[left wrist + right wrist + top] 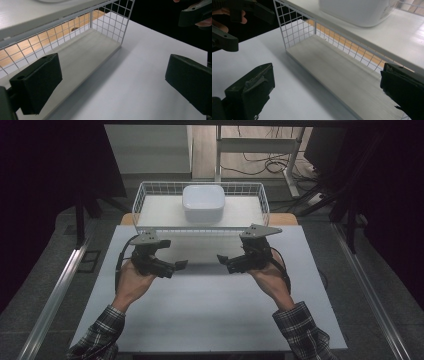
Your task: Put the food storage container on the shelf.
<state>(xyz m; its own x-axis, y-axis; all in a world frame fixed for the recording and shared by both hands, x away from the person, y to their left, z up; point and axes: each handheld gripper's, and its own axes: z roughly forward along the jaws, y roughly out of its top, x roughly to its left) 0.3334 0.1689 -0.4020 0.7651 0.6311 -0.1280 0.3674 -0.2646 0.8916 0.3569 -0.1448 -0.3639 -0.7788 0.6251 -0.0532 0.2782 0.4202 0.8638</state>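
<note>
While both grippers hang over the table with nothing held, the wire basket and the white container in it wait at the far edge.

In the high view, the left gripper (181, 265) and right gripper (221, 258) face each other above the table (210, 320), each near the wire basket (139, 205); the white container (202, 203) sits mid-basket, on its upper shelf. In the left gripper view, the left gripper's jaws stand wide apart, the basket's near corner (120, 45) just ahead. In the right gripper view, the right gripper's jaws are likewise wide, with the container (359, 12) above the mesh. To reach well, I judge both should rise over the basket rim and close evenly on opposite container sides.
</note>
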